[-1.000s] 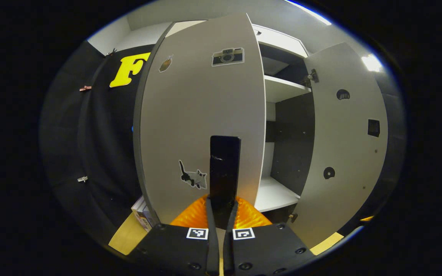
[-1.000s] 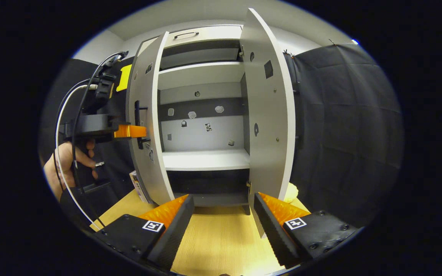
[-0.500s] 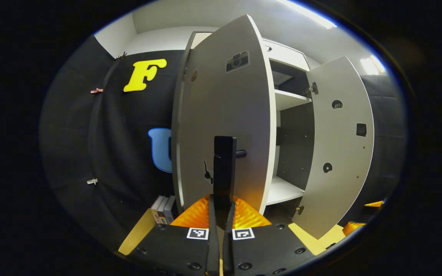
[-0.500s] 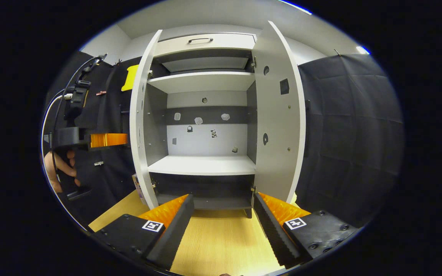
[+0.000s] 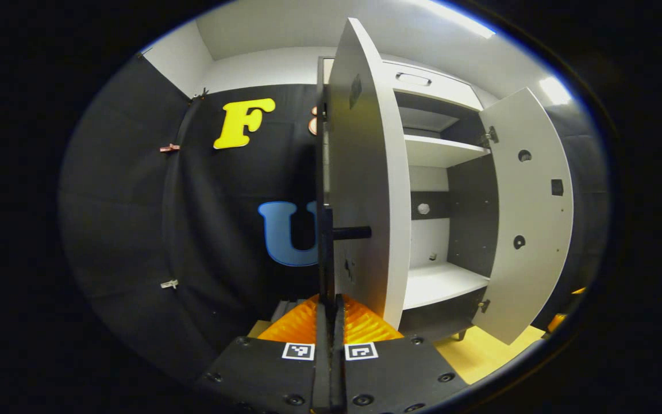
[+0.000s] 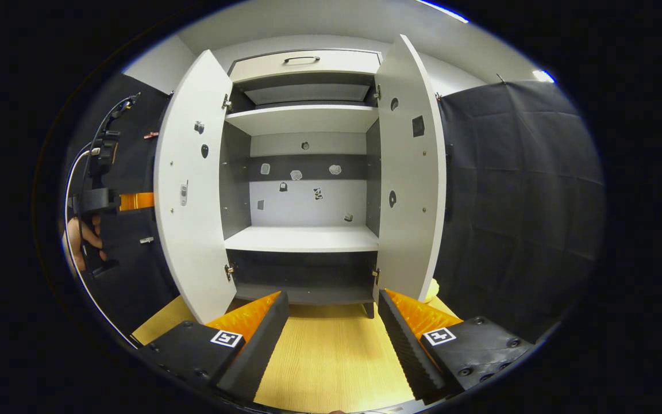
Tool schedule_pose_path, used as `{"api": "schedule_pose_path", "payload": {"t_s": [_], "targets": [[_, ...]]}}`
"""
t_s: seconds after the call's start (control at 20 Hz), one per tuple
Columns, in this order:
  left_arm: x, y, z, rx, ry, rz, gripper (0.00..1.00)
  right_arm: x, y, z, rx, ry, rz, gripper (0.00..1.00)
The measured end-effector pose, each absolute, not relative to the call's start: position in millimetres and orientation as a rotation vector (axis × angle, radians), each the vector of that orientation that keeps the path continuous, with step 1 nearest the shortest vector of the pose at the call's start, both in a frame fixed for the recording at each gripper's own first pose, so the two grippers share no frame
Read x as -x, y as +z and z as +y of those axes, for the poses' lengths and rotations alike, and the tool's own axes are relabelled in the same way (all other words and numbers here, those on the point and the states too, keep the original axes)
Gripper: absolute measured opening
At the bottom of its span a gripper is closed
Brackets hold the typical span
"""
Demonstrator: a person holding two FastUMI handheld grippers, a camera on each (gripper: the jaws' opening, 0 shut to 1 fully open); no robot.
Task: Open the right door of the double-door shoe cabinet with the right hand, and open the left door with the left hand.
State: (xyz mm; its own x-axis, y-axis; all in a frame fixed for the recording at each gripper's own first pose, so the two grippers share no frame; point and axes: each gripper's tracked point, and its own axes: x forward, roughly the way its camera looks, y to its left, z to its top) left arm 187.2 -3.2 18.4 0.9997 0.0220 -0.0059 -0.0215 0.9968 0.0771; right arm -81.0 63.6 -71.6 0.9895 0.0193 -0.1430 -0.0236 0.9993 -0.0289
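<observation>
Both doors [image 6: 193, 195] swung outward, tall axes vertical; left hand-held gripper [image 5: 329, 310] pinches handle [image 5: 326, 253]; right hand-held gripper [image 6: 331, 328] spread.

Bright ceiling strip lights [image 5: 457, 20] glare overhead, focus stays sharp, and fisheye distortion bends the edges.

The left gripper view sits close against the shoe cabinet [image 5: 440, 172], at the outer edge of its left door [image 5: 365, 190], looking along that door edge-on. The right gripper view faces the shoe cabinet [image 6: 305, 190] squarely from farther back. Both views share its shelves and right door [image 6: 408, 190]
</observation>
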Motion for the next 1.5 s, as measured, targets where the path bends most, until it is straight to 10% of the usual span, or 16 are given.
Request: {"api": "schedule_pose_path", "payload": {"t_s": [1.5], "targets": [[-106,24,-80,-0.064,0.054,-0.008,0.13,36,-25,4,0.048,-0.023,0.099,0.98]]}}
